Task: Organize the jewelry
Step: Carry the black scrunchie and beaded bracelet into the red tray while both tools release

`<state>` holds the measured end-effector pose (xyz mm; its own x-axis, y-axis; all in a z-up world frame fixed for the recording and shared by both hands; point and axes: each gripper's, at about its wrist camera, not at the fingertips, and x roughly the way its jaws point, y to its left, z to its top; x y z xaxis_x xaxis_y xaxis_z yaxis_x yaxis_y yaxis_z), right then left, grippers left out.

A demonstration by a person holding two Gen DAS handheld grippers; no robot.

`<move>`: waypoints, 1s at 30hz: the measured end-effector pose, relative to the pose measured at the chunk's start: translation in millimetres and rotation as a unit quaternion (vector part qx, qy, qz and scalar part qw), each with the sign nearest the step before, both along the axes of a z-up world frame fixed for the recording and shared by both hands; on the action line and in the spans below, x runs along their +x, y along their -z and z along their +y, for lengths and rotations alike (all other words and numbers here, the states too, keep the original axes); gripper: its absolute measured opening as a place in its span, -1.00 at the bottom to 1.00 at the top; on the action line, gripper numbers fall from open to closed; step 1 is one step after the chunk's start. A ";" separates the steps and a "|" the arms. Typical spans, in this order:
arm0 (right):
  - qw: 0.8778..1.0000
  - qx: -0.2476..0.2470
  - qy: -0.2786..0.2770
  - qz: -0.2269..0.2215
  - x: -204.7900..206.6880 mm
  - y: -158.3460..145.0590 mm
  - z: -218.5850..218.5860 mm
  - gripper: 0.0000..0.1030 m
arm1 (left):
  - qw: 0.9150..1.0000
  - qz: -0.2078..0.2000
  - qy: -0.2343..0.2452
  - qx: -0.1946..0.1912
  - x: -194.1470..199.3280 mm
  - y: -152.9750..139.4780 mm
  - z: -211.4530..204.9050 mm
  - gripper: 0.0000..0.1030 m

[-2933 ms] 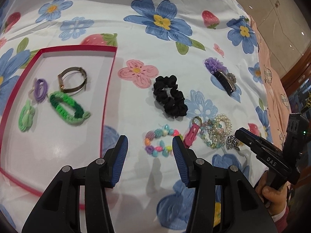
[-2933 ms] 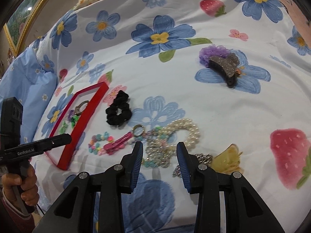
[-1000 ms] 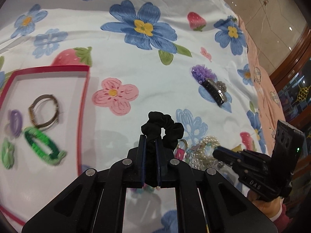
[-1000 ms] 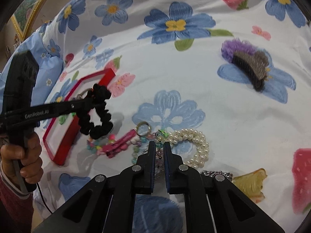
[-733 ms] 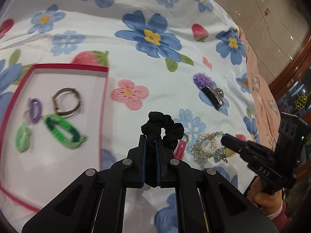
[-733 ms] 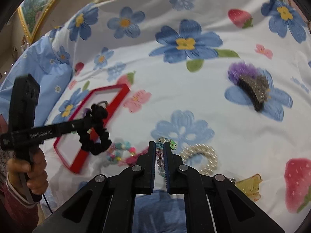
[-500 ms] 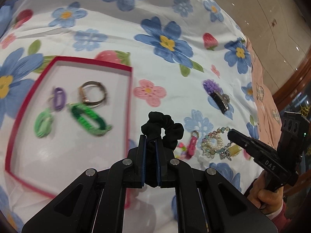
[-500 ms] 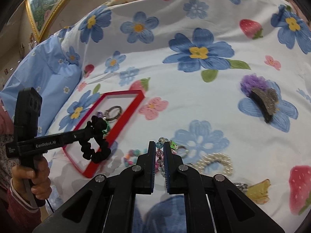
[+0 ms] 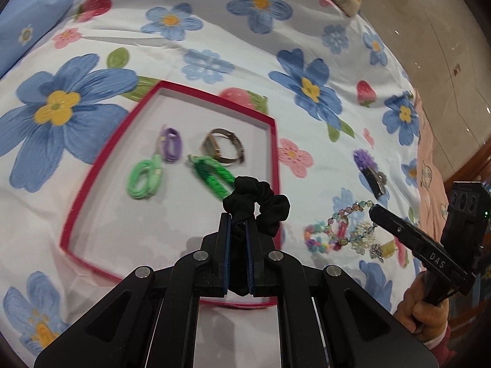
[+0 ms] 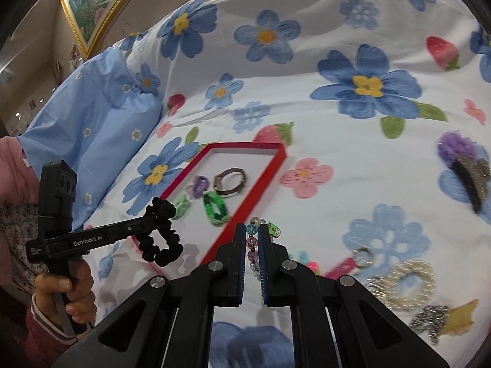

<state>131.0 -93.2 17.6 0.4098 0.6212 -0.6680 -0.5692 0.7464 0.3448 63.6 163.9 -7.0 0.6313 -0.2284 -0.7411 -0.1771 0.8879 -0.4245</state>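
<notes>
Nearest, the left hand-held gripper [image 9: 237,236] is clenched on a black scrunchie [image 9: 256,204] above the red tray's [image 9: 274,153] near right corner, presumably for dropping in; the right hand-held gripper [image 10: 252,242] clamps a beaded bracelet [image 10: 253,245] just right of it. Farther inside lie a green braided bracelet [image 9: 211,171] and watch [image 9: 222,147].

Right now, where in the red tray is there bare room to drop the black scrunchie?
The red tray is bare across its near half, between the near rim and the green braided bracelet. The far part is crowded: light green hair tie, purple hair tie and metal watch. The left gripper holds the black scrunchie above the near right side.
</notes>
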 end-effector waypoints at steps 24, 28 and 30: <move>0.994 0.007 -0.109 0.033 9.4 28.8 121.8 -0.86 | 0.998 0.041 -0.049 0.001 10.9 37.6 60.1 -0.87; 0.994 -0.016 -0.107 0.032 20.6 44.4 132.2 -0.86 | 0.997 0.052 -0.051 0.002 19.8 47.7 66.5 -0.87; 0.994 -0.030 -0.101 0.030 28.2 50.9 133.5 -0.86 | 0.997 0.057 -0.053 0.004 24.1 51.8 68.5 -0.87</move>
